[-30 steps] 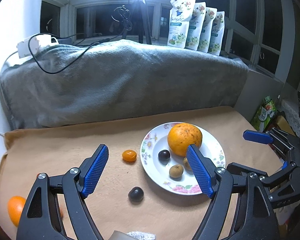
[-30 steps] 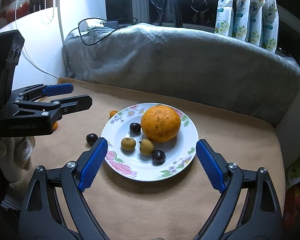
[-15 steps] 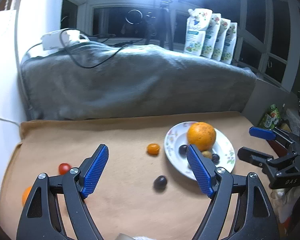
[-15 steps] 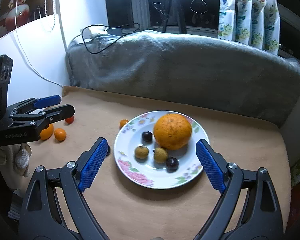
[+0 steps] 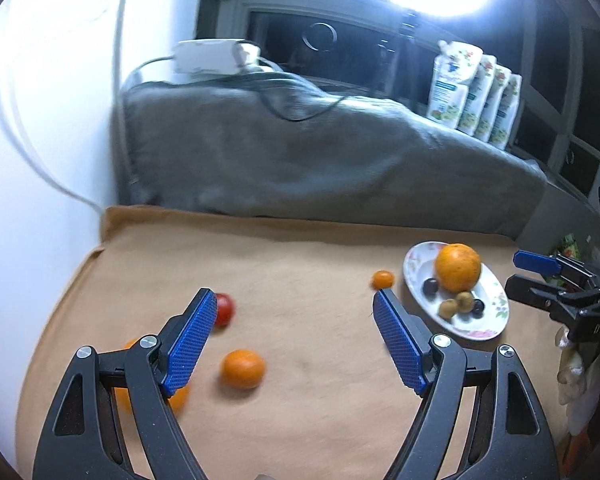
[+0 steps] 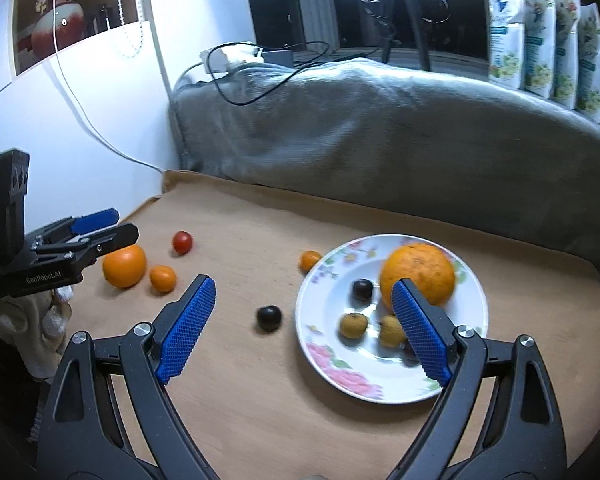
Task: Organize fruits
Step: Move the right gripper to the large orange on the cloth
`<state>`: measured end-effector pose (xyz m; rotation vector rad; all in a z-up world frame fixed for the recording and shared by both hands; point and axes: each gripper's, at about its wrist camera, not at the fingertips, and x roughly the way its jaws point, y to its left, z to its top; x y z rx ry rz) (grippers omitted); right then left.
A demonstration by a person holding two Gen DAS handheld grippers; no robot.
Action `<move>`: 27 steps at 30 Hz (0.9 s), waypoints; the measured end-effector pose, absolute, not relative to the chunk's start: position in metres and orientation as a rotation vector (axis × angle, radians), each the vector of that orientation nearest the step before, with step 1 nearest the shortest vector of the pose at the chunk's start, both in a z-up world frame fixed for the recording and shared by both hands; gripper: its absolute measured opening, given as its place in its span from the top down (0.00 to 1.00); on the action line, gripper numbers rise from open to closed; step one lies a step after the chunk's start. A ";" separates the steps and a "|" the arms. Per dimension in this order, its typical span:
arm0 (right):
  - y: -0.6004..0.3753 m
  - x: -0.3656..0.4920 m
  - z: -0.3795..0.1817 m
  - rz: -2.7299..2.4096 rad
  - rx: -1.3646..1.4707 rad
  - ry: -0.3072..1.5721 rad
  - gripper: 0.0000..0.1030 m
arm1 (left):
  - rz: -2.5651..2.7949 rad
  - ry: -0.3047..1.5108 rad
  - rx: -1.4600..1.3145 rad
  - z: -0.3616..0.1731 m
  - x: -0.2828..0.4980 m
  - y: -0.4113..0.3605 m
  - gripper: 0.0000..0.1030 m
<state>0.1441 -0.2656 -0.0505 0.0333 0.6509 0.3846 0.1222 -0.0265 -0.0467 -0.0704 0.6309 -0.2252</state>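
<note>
Loose fruit on a tan cloth (image 6: 260,420), night window behind: we hold the left gripper (image 5: 292,340) with its blue pads wide apart and empty, above the far-left cluster. A small mandarin (image 5: 242,369) lies between the pads, toward 7 o'clock of their midpoint; a red tomato (image 5: 224,309) sits just beside the left pad's tip at 10 o'clock, and a bigger orange (image 5: 178,398) is half hidden behind that pad.

Our right gripper (image 6: 304,328) is likewise spread wide with nothing in it, over the near-left edge of the flowered plate (image 6: 332,364). A dark plum (image 6: 269,317) rests on the cloth at 10 o'clock of its midpoint, just outside the rim; the large orange (image 6: 418,272) stands at 2 o'clock.

We judge the risks plain: round fruit rolls, so a pad nudging the mandarin could send it off the cloth's left edge, and the tomato could split under a hard squeeze. The left view is blurred, making aim less sure.
</note>
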 end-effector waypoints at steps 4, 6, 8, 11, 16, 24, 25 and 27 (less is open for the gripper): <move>-0.246 0.151 -0.050 0.434 0.030 0.663 0.11 | -0.197 0.634 -0.086 -0.050 0.116 -0.006 0.22; -0.236 0.154 -0.050 0.452 0.022 0.668 0.11 | -0.181 0.640 -0.092 -0.053 0.112 0.004 0.22; -0.226 0.157 -0.050 0.474 0.016 0.676 0.11 | -0.169 0.647 -0.103 -0.056 0.110 0.013 0.22; -0.209 0.164 -0.051 0.523 0.019 0.697 0.11 | -0.145 0.658 -0.126 -0.062 0.105 0.028 0.22; -0.180 0.177 -0.053 0.595 0.019 0.729 0.11 | -0.123 0.684 -0.163 -0.075 0.098 0.049 0.22; -0.130 0.201 -0.065 0.707 0.031 0.814 0.11 | -0.123 0.733 -0.241 -0.100 0.096 0.072 0.22; -0.124 0.204 -0.068 0.721 0.037 0.829 0.11 | -0.123 0.737 -0.248 -0.102 0.097 0.074 0.22; -0.115 0.208 -0.072 0.742 0.049 0.851 0.11 | -0.126 0.749 -0.269 -0.107 0.098 0.079 0.22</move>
